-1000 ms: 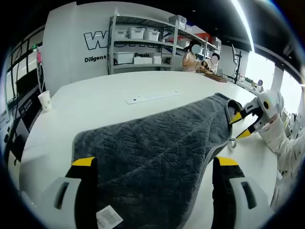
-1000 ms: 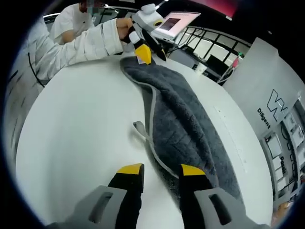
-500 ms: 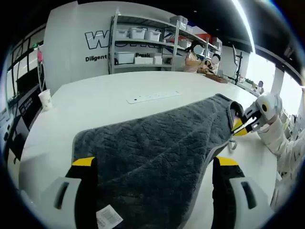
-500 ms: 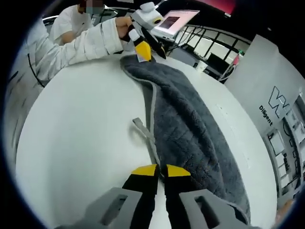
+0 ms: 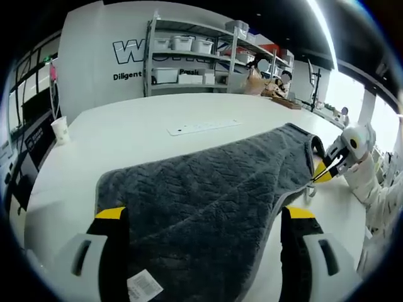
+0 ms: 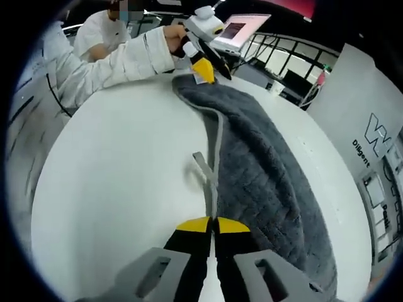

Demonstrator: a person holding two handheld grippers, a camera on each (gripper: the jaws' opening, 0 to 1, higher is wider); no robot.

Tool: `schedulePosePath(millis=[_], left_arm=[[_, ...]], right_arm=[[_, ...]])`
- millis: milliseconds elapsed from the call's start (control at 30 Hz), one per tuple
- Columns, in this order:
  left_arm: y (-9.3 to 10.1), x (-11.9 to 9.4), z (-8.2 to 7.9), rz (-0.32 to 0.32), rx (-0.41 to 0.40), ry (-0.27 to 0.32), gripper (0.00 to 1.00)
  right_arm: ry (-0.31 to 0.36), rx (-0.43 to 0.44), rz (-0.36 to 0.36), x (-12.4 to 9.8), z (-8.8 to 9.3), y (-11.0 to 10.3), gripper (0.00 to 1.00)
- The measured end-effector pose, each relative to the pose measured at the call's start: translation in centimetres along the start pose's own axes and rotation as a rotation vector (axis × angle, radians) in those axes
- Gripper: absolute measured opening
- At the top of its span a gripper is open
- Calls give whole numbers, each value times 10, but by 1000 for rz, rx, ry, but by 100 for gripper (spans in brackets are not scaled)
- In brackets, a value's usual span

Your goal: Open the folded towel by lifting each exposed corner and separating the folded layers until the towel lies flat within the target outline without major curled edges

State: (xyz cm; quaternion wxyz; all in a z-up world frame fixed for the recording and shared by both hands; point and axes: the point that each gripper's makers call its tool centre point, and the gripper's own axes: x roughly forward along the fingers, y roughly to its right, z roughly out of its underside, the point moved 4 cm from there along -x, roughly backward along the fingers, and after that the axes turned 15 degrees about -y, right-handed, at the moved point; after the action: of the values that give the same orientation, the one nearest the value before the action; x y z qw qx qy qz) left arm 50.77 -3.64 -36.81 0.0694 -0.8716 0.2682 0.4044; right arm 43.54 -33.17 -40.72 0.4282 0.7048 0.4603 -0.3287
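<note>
On the towel point(image 6: 264, 170) edge, right gripper point(image 6: 214, 224) jaws pinched closed

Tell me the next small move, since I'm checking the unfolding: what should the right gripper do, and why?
Probably lift the pinched edge a little. The right gripper has its fingers shut on the towel's pale hem, the left gripper holds the far corner, and the towel lies folded on the table.
</note>
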Motion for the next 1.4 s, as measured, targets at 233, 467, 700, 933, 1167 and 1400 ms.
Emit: schedulePosePath(millis=[233, 467, 700, 933, 1167, 1400], left_arm=[[0, -1, 0, -2, -6, 6, 99], [0, 0, -1, -1, -5, 7, 99], [0, -1, -1, -3, -6, 8, 99], [1, 1, 0, 0, 1, 2, 99], [3, 1, 1, 2, 6, -3, 99], [4, 2, 1, 5, 10, -5, 99]], right_arm=[[-15, -35, -50, -2, 3, -10, 0], [-3, -39, -104, -8, 10, -19, 0], [-3, -64, -142, -12, 15, -27, 0], [4, -72, -167, -15, 17, -32, 0], [6, -66, -195, -16, 17, -38, 0], [15, -77, -235, -19, 16, -46, 0]])
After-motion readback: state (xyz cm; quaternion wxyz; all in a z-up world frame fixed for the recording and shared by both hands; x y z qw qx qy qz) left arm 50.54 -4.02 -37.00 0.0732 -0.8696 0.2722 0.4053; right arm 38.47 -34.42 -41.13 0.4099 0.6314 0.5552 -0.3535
